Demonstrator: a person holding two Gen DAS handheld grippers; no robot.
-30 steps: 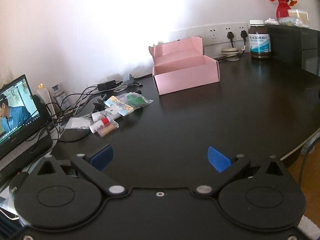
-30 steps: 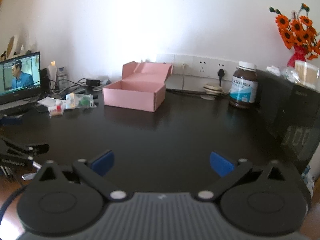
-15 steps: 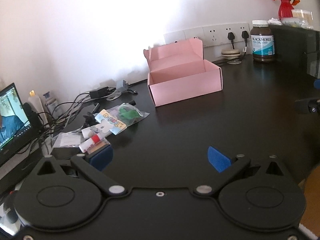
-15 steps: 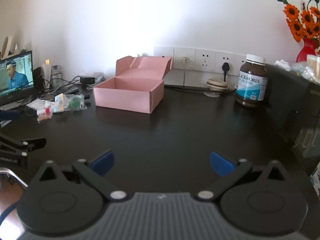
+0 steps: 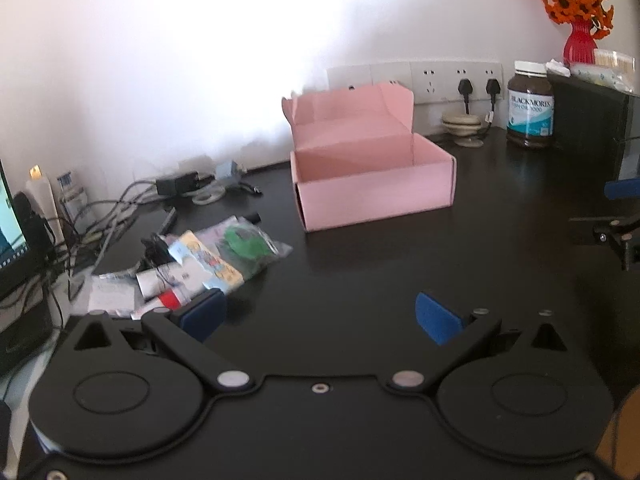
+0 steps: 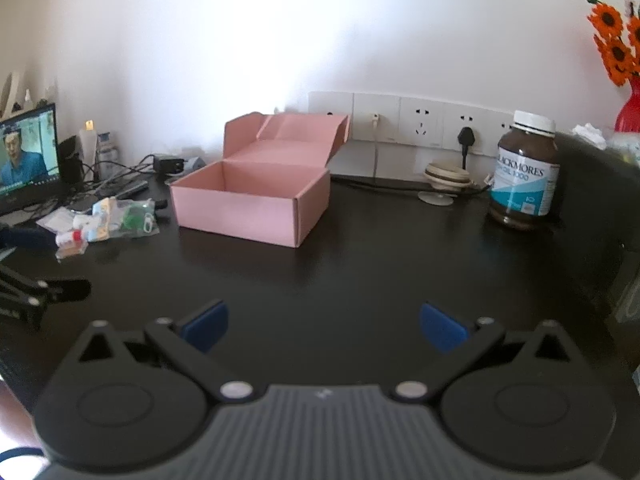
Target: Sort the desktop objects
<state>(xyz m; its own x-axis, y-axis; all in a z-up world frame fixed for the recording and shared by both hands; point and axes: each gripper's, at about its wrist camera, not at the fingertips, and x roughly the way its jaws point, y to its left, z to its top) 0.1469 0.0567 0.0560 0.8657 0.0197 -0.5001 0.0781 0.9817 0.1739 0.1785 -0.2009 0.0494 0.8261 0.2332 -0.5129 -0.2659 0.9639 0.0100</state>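
Note:
An open pink cardboard box stands on the black desk, lid flap up, nothing visible inside. Left of it lies a heap of small items: a clear bag with something green, a colourful packet, a white tube with a red band. My left gripper is open, its left pad right at the heap's near edge. My right gripper is open over bare desk, well short of the box. Each gripper shows at the edge of the other's view.
A brown supplement bottle stands at the back right by wall sockets. A black cabinet with a red vase of orange flowers is at the right. Cables and a lit screen crowd the left.
My left gripper has swung and advanced toward the heap of small items, which now sits at its left pad. My right gripper has moved forward toward the pink box. Both stay open.

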